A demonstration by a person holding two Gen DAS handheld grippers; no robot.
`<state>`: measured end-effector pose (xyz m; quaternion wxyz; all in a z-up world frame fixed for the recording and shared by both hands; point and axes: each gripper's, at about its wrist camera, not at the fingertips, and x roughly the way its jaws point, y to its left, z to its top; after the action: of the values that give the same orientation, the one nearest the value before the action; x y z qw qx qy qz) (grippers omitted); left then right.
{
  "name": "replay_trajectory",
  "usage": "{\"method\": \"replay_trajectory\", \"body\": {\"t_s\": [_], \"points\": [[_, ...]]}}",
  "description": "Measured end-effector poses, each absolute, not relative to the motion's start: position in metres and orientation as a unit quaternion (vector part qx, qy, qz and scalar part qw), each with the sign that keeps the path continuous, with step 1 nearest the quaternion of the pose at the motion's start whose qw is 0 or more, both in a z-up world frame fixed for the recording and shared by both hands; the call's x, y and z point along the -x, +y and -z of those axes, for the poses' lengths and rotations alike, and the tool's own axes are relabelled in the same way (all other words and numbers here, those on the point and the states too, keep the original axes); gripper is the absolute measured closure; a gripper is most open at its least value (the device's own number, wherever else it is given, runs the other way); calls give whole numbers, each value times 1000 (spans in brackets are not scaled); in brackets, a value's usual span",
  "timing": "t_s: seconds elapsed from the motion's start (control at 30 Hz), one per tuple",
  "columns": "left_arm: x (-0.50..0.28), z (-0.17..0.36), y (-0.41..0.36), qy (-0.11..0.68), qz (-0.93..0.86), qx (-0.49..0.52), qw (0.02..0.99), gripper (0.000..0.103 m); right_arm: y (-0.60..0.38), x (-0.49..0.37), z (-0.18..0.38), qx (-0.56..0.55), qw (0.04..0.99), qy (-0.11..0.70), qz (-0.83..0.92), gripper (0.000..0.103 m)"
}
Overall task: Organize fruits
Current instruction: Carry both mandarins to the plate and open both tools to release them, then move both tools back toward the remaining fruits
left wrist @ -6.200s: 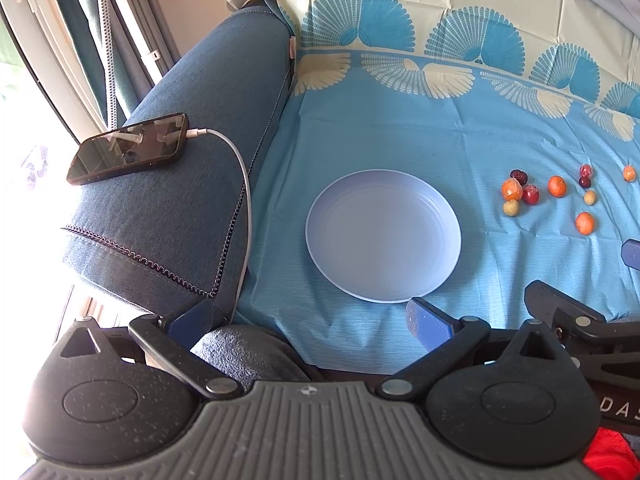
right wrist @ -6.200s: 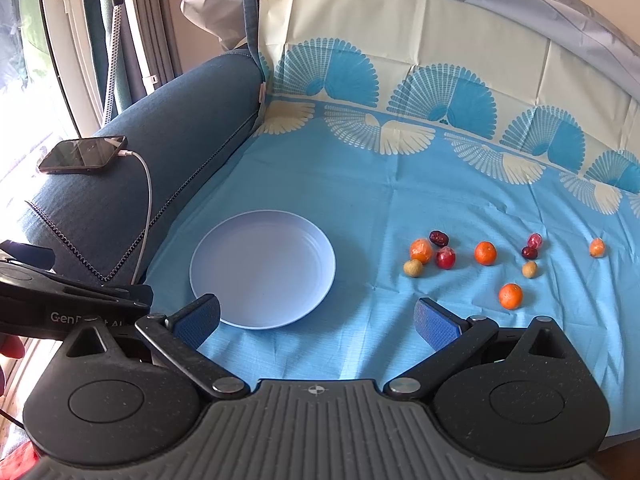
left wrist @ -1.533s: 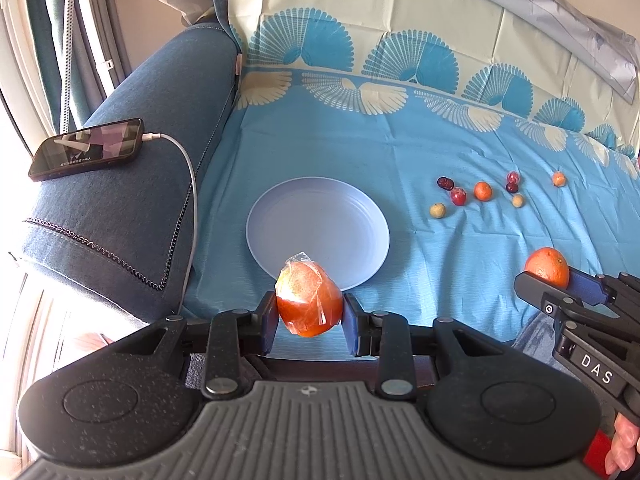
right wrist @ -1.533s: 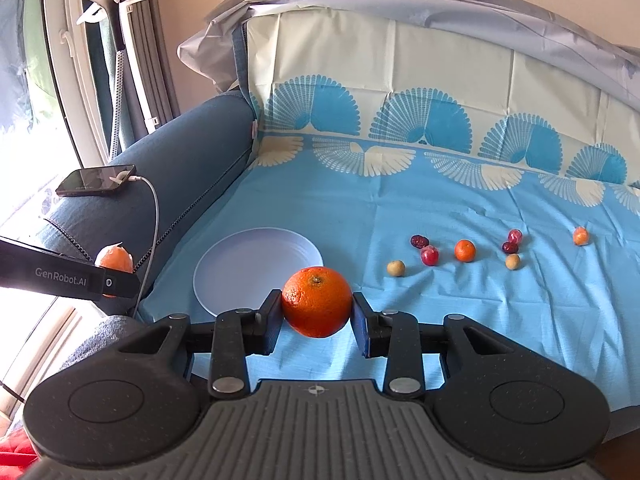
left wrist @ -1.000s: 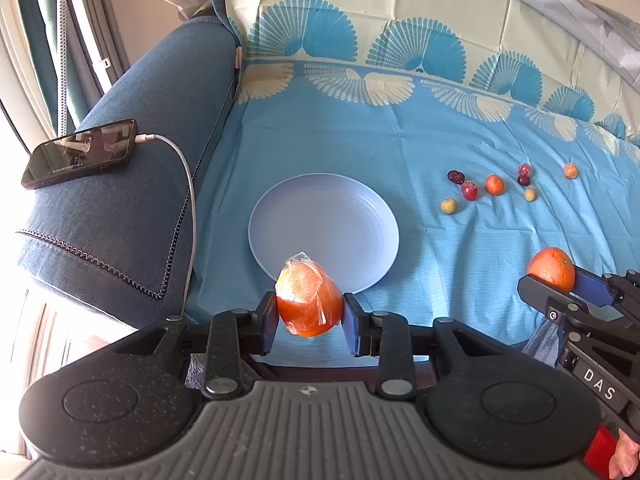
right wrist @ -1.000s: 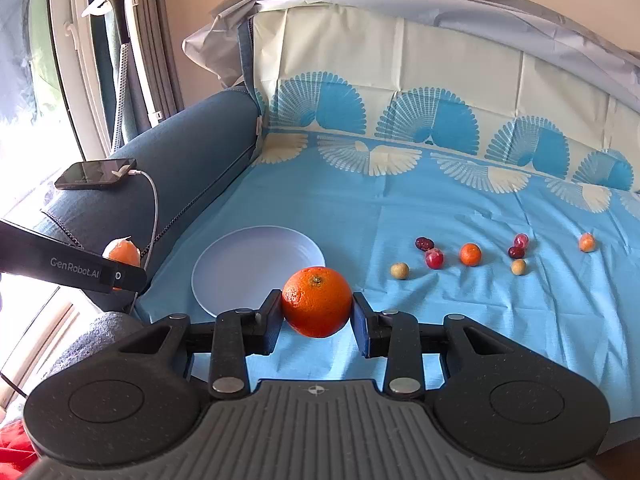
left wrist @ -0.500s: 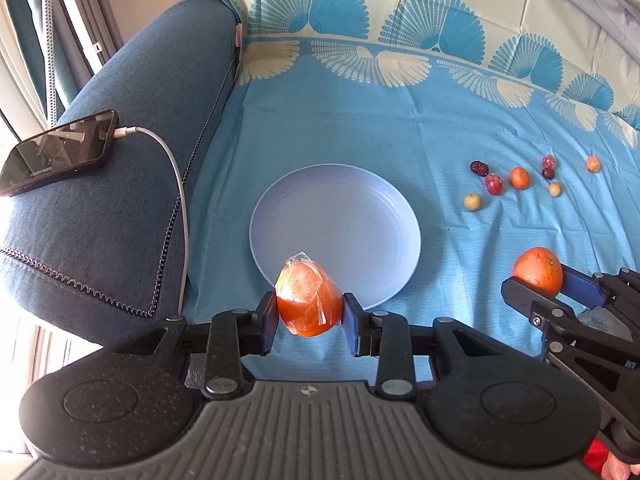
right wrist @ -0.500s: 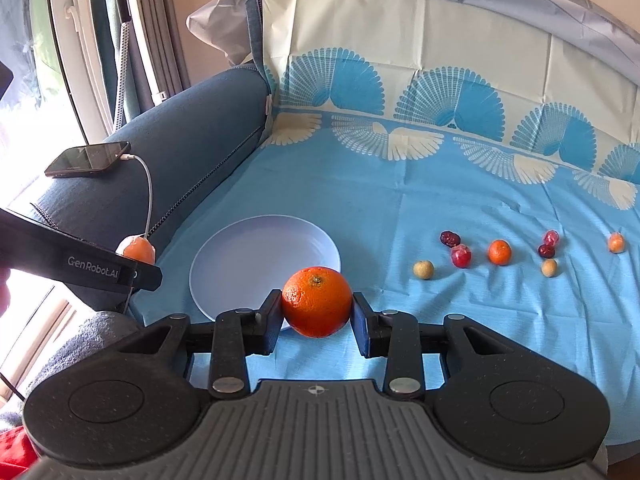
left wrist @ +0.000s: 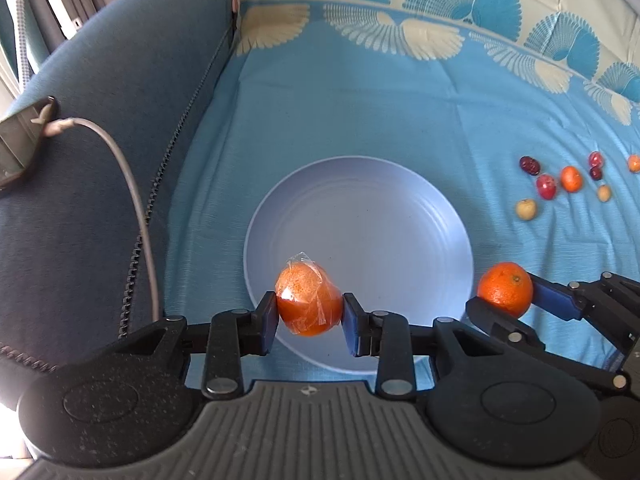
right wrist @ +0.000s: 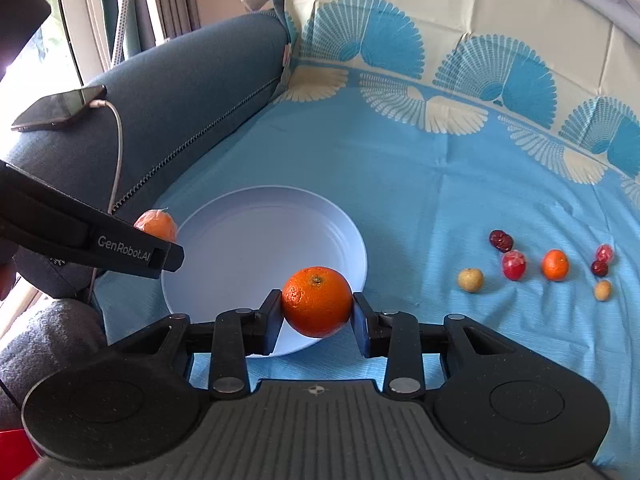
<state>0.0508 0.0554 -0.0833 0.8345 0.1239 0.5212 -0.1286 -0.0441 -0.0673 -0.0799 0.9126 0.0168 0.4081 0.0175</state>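
Over the plate (left wrist: pixel 400 200), at its 6 o'clock rim, the left gripper (left wrist: pixel 310 312) pinches a film-wrapped orange fruit (left wrist: pixel 309 304). At 4 o'clock, the right gripper (right wrist: pixel 317 304) pinches an orange (right wrist: pixel 317 302). Nothing is deposited yet. Seven small fruits (right wrist: pixel 555 265) remain on the blue cloth (right wrist: pixel 440 184), toward 3 o'clock.

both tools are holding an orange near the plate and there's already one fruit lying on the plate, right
Not quite. Both tools do hold an orange near the plate: the left tool grips a plastic-wrapped orange, the right tool a bare orange. But the plate has no fruit lying on it, as the right wrist view shows. The small fruits lie on the cloth to its right.
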Motion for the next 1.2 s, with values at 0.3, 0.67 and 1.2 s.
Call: {"method": "replay_trajectory", "body": {"t_s": [0.3, 0.67, 1.2], "points": [[-81, 123, 52, 544, 115, -126, 822, 57, -74, 10, 120, 3, 893, 449, -31, 64], [-46, 73, 59, 494, 115, -146, 849, 0, -74, 31, 75, 15, 904, 427, -25, 10], [69, 5, 95, 467, 113, -113, 869, 0, -64, 162, -2, -29, 929, 368, 17, 1]]}}
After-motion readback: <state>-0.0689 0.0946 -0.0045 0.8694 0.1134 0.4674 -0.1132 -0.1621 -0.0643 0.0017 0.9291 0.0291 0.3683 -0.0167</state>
